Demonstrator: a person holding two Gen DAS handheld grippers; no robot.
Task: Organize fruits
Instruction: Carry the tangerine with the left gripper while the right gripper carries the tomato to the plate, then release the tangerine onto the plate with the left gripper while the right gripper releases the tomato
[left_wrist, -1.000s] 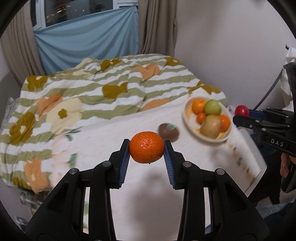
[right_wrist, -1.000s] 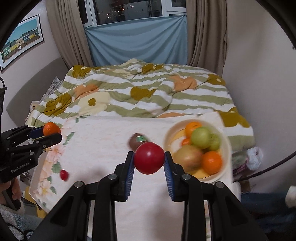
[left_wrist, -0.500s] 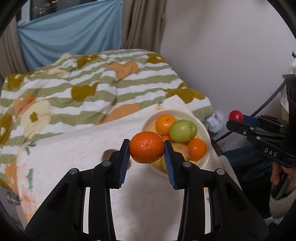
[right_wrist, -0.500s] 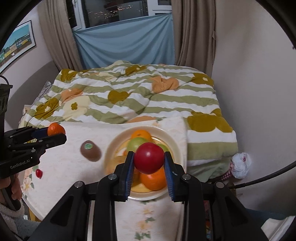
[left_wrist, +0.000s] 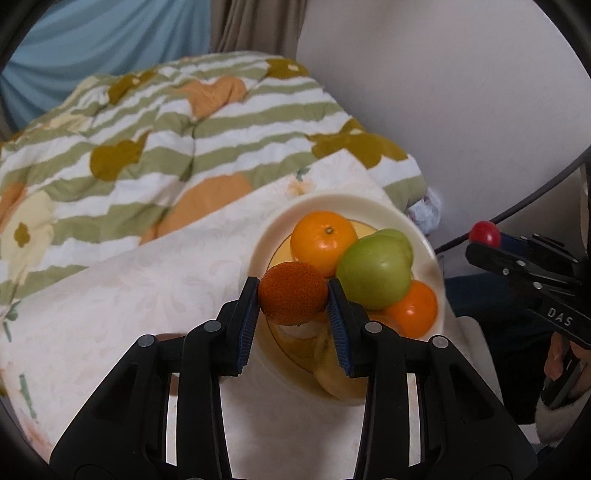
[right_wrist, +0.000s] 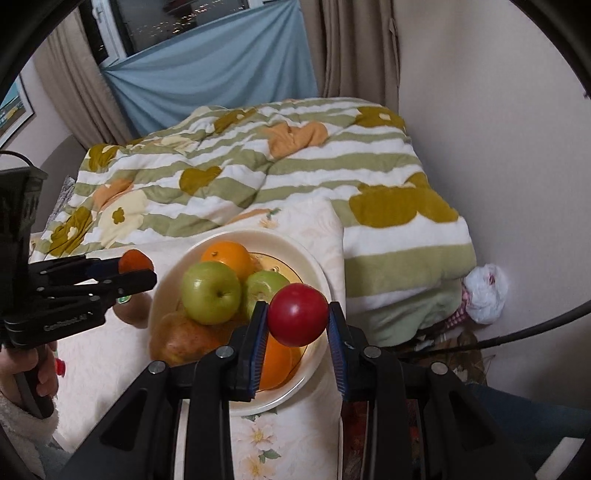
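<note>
My left gripper (left_wrist: 293, 295) is shut on a mandarin (left_wrist: 291, 291), hanging over the near left edge of a cream plate (left_wrist: 332, 201). The plate holds an orange (left_wrist: 323, 242), a green apple (left_wrist: 375, 269) and another orange (left_wrist: 415, 304). My right gripper (right_wrist: 297, 315) is shut on a red fruit (right_wrist: 297, 314) above the plate's (right_wrist: 229, 236) near right side. Under it lie two green apples (right_wrist: 211, 291), oranges and a brownish fruit (right_wrist: 184, 339). In the right wrist view the left gripper (right_wrist: 144, 267) comes in from the left with its mandarin (right_wrist: 135, 261).
The plate stands on a floral tablecloth (right_wrist: 258, 435) in front of a striped quilt (right_wrist: 295, 166). A brown kiwi (right_wrist: 129, 314) lies left of the plate. A wall, a cable (right_wrist: 517, 336) and a white bag (right_wrist: 484, 291) are on the right.
Both grippers have travelled toward the plate and dropped lower, each still holding its fruit. The plate now sits right under both sets of fingers, and the kiwi has slid out of the left wrist view.
</note>
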